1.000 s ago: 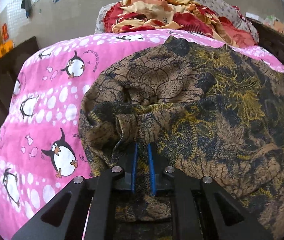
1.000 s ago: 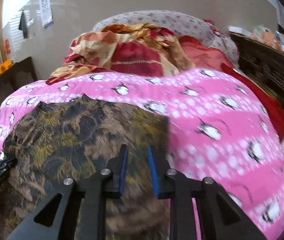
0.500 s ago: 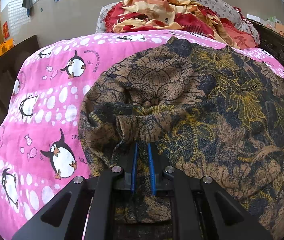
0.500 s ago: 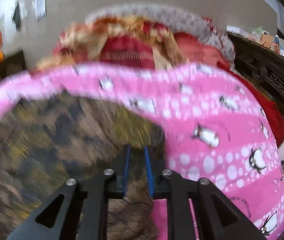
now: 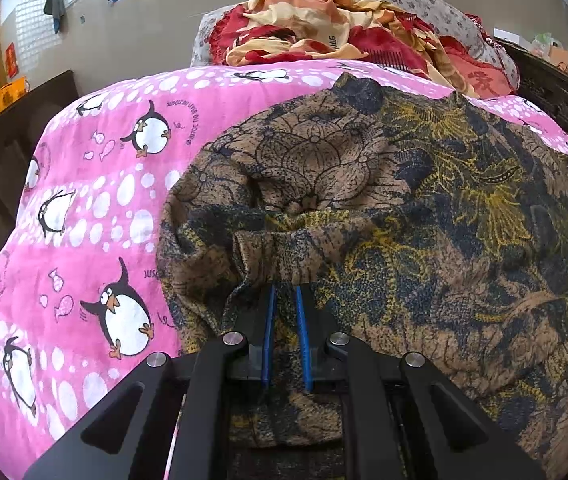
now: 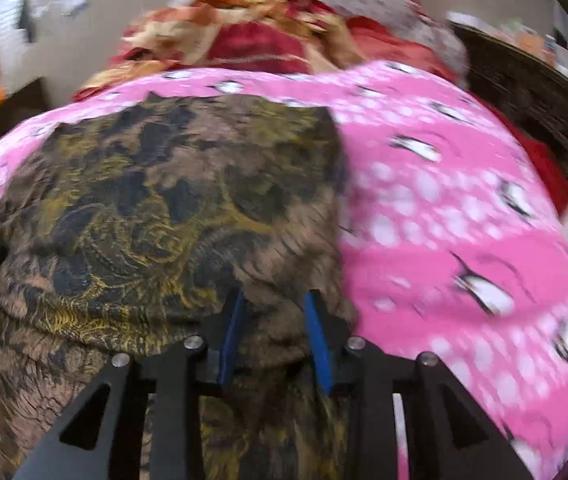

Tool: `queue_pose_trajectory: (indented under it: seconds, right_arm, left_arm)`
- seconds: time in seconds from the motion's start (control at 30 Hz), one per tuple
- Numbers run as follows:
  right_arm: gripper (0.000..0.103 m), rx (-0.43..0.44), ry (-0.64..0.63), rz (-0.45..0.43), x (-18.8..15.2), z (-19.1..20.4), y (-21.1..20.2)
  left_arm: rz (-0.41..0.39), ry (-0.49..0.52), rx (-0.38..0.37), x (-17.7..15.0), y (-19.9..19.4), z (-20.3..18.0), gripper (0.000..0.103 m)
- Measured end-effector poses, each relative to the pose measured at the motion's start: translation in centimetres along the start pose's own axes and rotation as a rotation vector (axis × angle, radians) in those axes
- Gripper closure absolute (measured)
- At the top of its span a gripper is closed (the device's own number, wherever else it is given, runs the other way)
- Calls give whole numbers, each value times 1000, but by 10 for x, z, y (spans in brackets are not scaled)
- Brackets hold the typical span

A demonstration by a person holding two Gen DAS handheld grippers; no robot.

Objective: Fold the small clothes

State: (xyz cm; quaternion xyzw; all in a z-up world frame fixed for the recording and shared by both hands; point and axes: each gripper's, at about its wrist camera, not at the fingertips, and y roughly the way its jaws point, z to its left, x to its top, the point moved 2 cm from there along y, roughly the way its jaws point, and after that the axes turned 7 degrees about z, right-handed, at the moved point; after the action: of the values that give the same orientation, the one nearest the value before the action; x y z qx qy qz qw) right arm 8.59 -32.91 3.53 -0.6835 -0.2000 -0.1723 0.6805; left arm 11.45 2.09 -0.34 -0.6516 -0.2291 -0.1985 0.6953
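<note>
Pink penguin blanket (image 5: 95, 208) fills my left side, with the brown patterned garment (image 5: 424, 208) spread on it. My left gripper (image 5: 284, 304) is clamped on a bunched fold; my right gripper (image 6: 275, 300) straddles the garment's edge, jaws apart.

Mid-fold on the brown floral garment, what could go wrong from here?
1. The left hand-held gripper pinches a bunched hem of the brown floral garment; a pull may carry those wrinkles into the fold.
2. The right hand-held gripper has its jaws apart over the cloth and the view is motion-blurred, so it may grab the wrong layer or miss the edge.
3. The pink penguin blanket is soft and could get pinched along.
</note>
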Motion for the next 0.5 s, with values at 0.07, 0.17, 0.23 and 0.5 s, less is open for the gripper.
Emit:
queue_pose_trajectory:
  seconds: [0.07, 0.17, 0.23, 0.5]
  right_arm:
    - [72, 41, 33, -80, -2, 10, -20]
    - [50, 75, -14, -136, -16, 34, -13]
    - [45, 25, -63, -26, -26, 38, 19]
    - [40, -38, -66, -59, -27, 57, 28]
  left_arm:
    - [0, 4, 5, 0, 0, -1, 103]
    - [-1, -5, -9, 0, 0, 2, 103]
    - [-2, -8, -13, 0, -1, 2, 103]
    - [0, 12, 16, 0, -1, -2, 103]
